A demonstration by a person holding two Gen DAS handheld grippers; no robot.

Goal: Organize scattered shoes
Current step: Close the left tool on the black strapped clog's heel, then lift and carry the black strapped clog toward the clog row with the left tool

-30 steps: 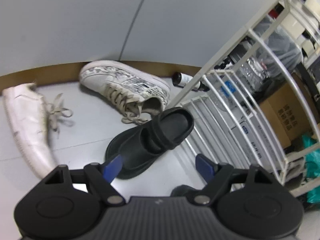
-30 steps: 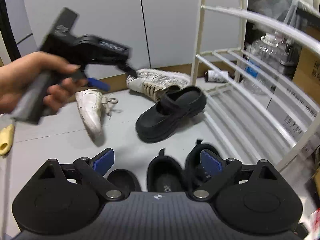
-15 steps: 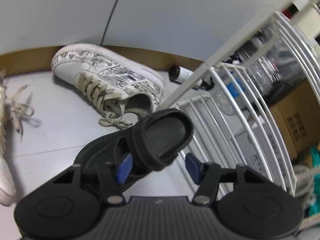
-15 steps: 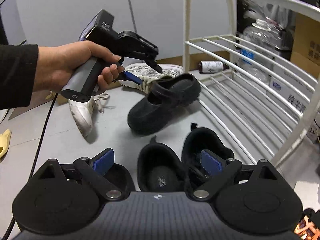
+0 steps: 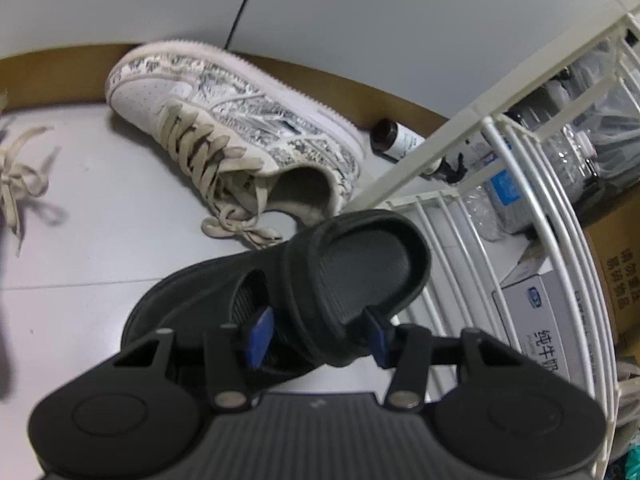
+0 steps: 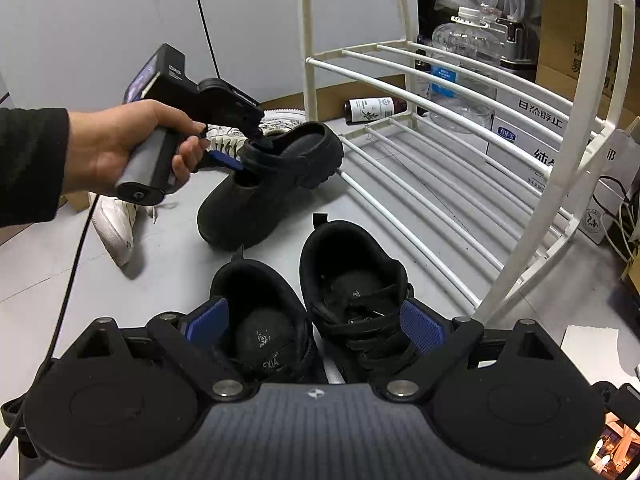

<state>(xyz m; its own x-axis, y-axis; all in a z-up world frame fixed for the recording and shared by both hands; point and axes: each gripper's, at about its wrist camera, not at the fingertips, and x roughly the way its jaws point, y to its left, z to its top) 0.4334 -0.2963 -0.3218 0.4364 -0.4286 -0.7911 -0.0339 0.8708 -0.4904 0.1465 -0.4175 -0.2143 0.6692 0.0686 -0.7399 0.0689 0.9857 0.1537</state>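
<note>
The black clog [image 5: 280, 292], light, thick-soled and springy, lies on the floor against the white rack [image 5: 500, 216], its heel strap clamped between the half-closed left gripper [image 5: 318, 334] fingers, while the right gripper [image 6: 316, 324] hangs wide open, empty, over black sneakers [image 6: 312, 304], with clear floor leftward.
</note>
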